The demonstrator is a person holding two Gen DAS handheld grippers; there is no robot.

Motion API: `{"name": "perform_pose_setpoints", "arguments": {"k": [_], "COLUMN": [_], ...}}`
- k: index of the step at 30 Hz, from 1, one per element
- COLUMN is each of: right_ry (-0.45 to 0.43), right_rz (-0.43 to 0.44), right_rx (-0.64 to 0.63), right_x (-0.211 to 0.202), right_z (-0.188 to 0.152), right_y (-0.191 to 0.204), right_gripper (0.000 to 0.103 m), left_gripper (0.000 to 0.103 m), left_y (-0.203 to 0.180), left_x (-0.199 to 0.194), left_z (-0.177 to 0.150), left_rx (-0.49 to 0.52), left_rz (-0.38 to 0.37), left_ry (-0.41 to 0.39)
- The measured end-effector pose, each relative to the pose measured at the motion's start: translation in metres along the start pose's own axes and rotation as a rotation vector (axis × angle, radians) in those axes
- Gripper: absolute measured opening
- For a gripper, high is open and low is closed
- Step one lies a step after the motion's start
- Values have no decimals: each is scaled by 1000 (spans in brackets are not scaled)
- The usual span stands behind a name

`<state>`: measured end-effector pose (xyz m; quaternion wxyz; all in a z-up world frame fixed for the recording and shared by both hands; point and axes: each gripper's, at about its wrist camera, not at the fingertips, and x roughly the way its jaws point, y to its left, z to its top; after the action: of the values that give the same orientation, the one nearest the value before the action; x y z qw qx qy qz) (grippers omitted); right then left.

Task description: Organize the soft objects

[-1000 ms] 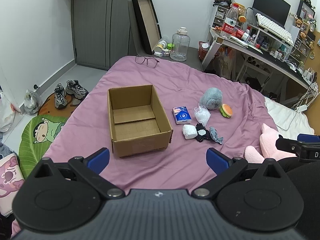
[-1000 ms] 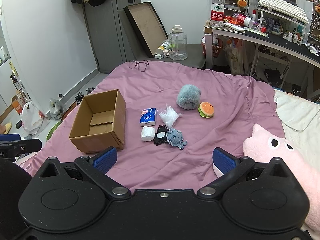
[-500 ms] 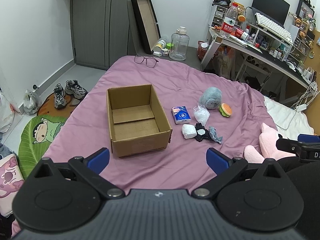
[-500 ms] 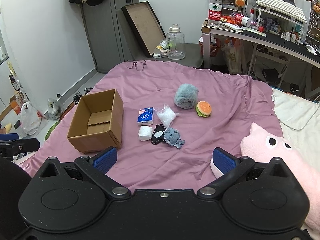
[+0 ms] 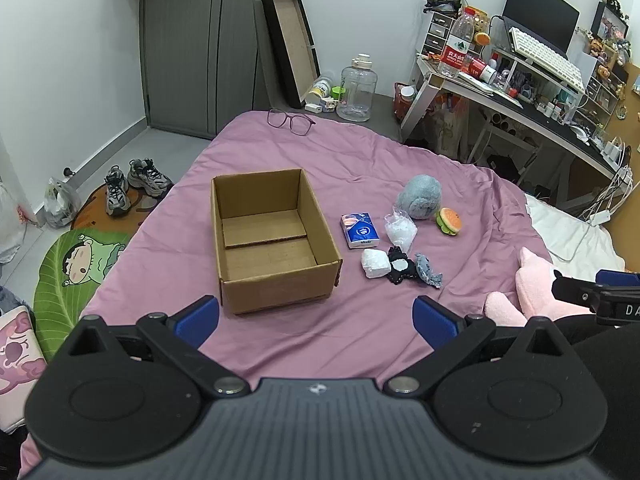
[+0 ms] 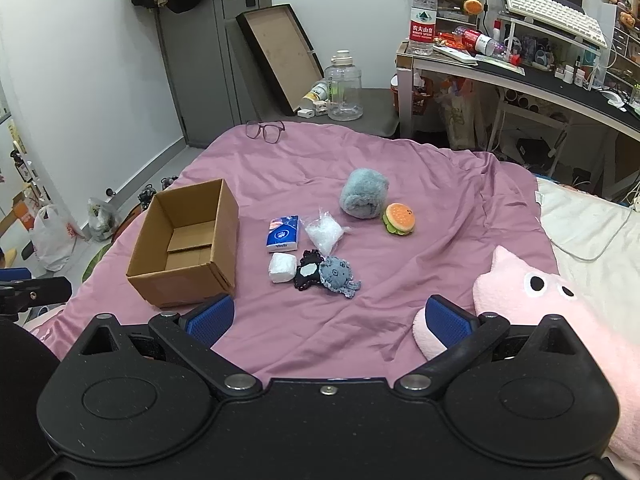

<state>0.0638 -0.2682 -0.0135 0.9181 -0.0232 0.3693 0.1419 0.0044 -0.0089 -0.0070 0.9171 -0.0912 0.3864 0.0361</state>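
Observation:
An open, empty cardboard box (image 5: 272, 240) (image 6: 188, 244) sits on the purple bedspread (image 5: 360, 332). To its right lie a blue tissue pack (image 5: 359, 231) (image 6: 283, 233), a clear plastic bag (image 5: 400, 230) (image 6: 324, 233), a white soft wad (image 5: 375, 263) (image 6: 282, 267), a black plush (image 5: 400, 267) (image 6: 307, 271), a grey-blue octopus plush (image 5: 429, 271) (image 6: 338, 274), a grey fluffy ball (image 5: 419, 197) (image 6: 363, 193) and a burger plush (image 5: 449, 221) (image 6: 398, 219). My left gripper (image 5: 316, 318) and right gripper (image 6: 330, 318) are both open and empty, held above the near bedspread.
A pink pig plush (image 6: 560, 300) (image 5: 532, 288) lies at the near right. Glasses (image 5: 290, 120) (image 6: 265, 129) rest at the bed's far edge. A desk (image 6: 520, 68) stands at the back right, a water jug (image 5: 356, 88) on the floor behind, shoes (image 5: 132, 184) at left.
Both views have drifted slightly; the right gripper has pulled back and turned a little, so the objects sit slightly further left. Nothing on the bed has moved.

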Motion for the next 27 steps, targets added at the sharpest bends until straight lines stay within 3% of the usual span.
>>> {"name": "perform_pose_setpoints", "arguments": {"k": [27], "right_ry": [15], "right_rz": [6], "right_rx": [5], "right_x": [9], "right_z": [4], "right_y": [-3], "right_gripper": [103], "left_gripper": [102], "left_y": [5], "left_x": [-1], "left_z": [8], "left_rx": [-3], "left_rz": [-45], "left_ry": [-4]}}
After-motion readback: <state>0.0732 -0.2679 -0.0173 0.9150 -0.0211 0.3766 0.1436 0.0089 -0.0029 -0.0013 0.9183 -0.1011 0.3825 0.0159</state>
